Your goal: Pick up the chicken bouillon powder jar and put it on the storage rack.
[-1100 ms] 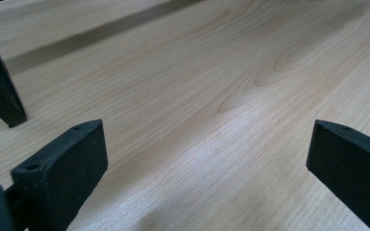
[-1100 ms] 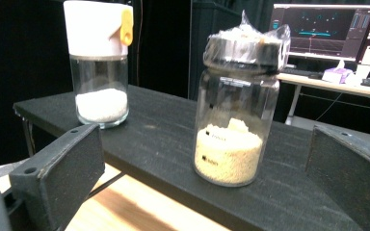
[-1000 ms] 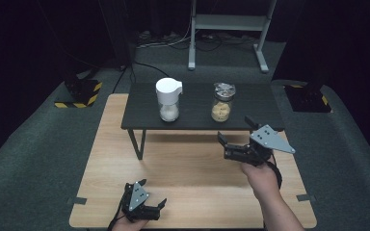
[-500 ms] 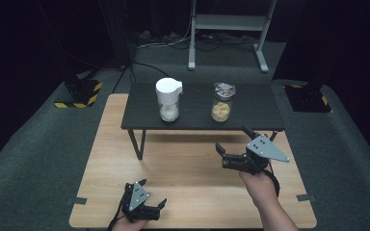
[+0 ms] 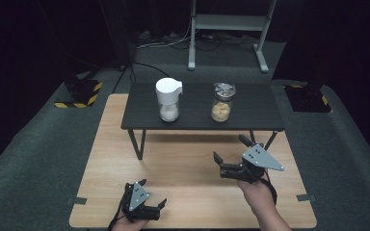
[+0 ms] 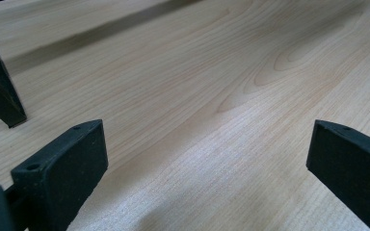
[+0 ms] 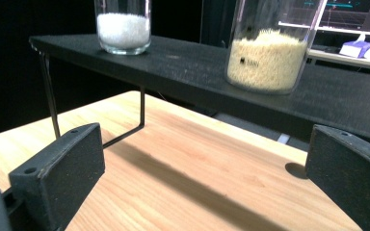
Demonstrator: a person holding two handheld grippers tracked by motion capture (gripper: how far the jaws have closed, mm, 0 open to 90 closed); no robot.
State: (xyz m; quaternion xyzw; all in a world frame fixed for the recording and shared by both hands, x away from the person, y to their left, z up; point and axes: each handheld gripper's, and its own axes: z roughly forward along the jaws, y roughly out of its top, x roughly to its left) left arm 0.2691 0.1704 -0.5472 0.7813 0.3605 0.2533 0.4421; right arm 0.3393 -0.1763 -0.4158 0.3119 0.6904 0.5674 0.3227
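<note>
Two jars stand on a low black shelf [image 5: 250, 113]. One has a white lid and white grains [image 5: 168, 98]; the other is clear glass with beige grains [image 5: 221, 105]. My right gripper [image 5: 229, 148] hovers open in front of the shelf, below the beige jar, with nothing between its jaws. In the right gripper view its jaws [image 7: 202, 159] face the shelf edge [image 7: 173, 67], with the white-grain jar [image 7: 123, 29] at upper left and the beige-grain jar [image 7: 269, 53] at upper right. My left gripper [image 5: 153, 192] rests open near the wooden table's front edge, over bare wood [image 6: 207, 159].
The shelf stands on thin black metal legs [image 5: 137, 143] on the light wooden table [image 5: 183, 163]; one leg [image 6: 0, 91] shows in the left gripper view. Grey carpet surrounds the table. A metal stand [image 5: 226, 21] and cables lie behind it.
My right gripper has drawn back from the shelf toward the person and a little lower. The left gripper and both jars have stayed put.
</note>
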